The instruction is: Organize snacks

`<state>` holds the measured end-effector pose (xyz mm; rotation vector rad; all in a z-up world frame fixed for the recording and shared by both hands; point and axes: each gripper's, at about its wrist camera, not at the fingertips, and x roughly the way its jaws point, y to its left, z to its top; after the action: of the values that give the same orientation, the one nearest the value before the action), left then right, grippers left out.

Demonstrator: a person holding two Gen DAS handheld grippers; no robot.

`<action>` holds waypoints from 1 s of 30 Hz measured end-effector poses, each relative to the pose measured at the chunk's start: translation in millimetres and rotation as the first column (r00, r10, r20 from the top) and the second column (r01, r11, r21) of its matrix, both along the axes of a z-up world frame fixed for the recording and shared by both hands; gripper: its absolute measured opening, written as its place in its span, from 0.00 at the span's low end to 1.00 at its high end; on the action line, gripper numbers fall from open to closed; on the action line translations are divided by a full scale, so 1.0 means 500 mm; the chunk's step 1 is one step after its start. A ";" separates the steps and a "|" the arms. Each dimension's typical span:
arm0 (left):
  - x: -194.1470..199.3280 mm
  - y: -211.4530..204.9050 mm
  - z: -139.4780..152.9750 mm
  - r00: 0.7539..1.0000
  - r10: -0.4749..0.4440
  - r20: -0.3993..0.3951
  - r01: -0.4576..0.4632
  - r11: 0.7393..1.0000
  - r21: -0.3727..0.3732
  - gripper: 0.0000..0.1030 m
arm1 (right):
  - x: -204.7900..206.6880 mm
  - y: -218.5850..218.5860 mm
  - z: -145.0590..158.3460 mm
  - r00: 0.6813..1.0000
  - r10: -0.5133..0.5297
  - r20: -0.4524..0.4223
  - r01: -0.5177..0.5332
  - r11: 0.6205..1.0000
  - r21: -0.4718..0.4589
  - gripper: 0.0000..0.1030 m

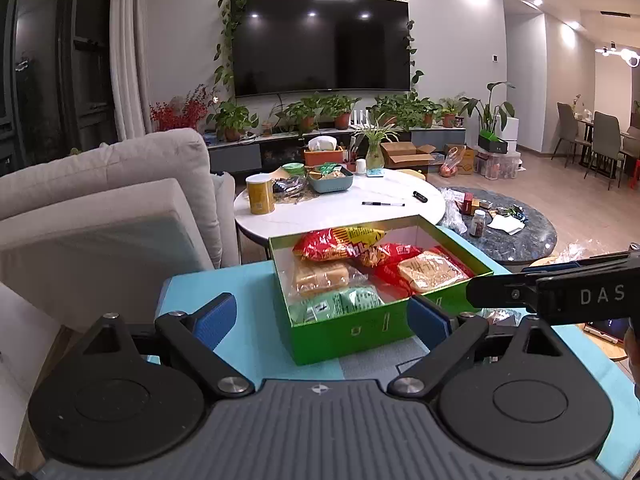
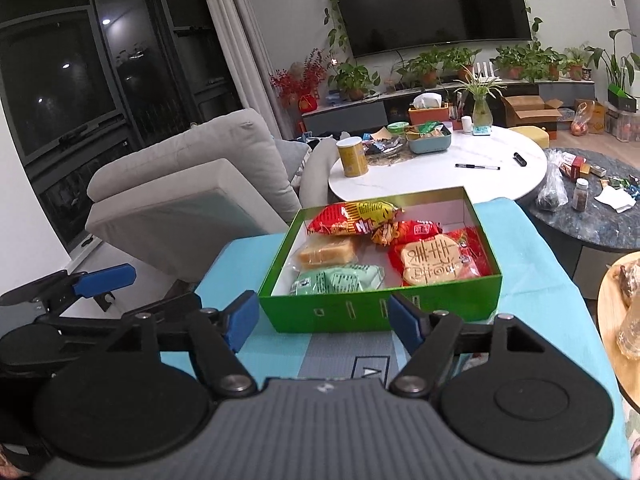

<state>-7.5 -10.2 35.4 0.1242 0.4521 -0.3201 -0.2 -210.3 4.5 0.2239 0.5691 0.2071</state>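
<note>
1. Right wrist view: the green box (image 2: pixel 380 312) sits on the blue table (image 2: pixel 532 272) straight ahead of the right tongs (image 2: pixel 324 322), its long side across their line.
2. Five snack packs (image 2: pixel 352 220) lie inside the box.
3. The right tongs stand apart and empty, just short of the box's near wall.
4. The left tongs (image 1: pixel 322 320) gape wide, empty, equally near; the box lies slightly to their right.

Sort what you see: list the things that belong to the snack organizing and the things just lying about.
Job: open green cardboard box; red-and-yellow snack bag; pale green packet; clear-wrapped yellow cake; red-wrapped printed biscuit.
Lying about: yellow tin canister; black pen; blue-grey plastic tray.
</note>
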 end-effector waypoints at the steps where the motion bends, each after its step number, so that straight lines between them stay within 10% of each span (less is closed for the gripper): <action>1: -0.002 0.002 -0.002 1.000 0.002 -0.004 -0.002 1.000 -0.001 0.89 | -0.004 0.001 -0.002 1.000 -0.001 0.000 0.001 1.000 -0.003 0.57; 30: -0.059 0.076 -0.170 0.969 0.088 -0.230 -0.068 0.993 0.093 0.90 | -0.069 0.046 -0.108 0.990 0.001 -0.143 -0.012 0.997 -0.077 0.60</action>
<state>-36.9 27.9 -49.4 0.1514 0.7032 -0.2383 -34.6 -187.5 -49.6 0.1623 0.7186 0.1762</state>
